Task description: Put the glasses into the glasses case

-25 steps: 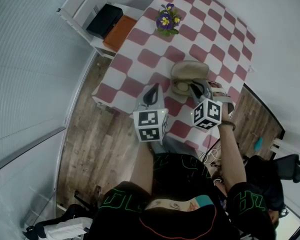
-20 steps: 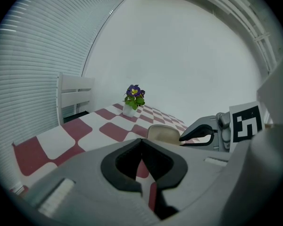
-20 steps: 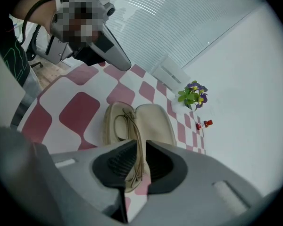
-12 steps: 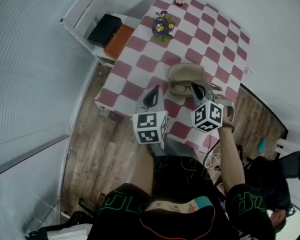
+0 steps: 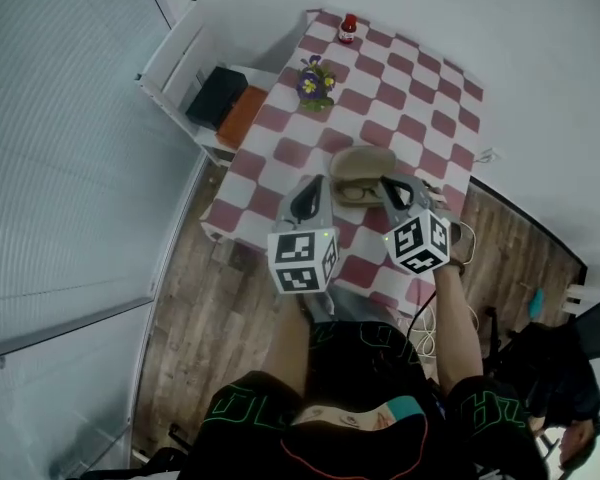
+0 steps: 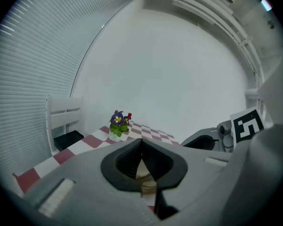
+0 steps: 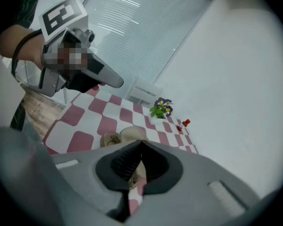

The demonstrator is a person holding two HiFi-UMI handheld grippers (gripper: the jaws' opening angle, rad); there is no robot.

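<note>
The tan glasses case (image 5: 363,164) lies open on the checked table (image 5: 410,108), with the dark-framed glasses (image 5: 358,191) resting in its near half. My left gripper (image 5: 310,182) hovers just left of the case, jaws shut and empty. My right gripper (image 5: 386,182) hovers at the case's right side, also shut on nothing. In the right gripper view the case (image 7: 131,134) and glasses (image 7: 110,139) show just beyond the shut jaws, and the left gripper (image 7: 117,83) hangs above them. In the left gripper view the case (image 6: 144,176) peeks through the gap under the jaws.
A potted purple flower (image 5: 316,77) and a small red bottle (image 5: 349,28) stand at the table's far end. A white chair (image 5: 185,63) to the left of the table carries a black box (image 5: 217,96) and an orange item (image 5: 243,116). Wooden floor surrounds the table.
The head view has pulled back, so the table looks smaller. The right gripper has drawn off the case to its right edge. The glasses now show plainly in the case.
</note>
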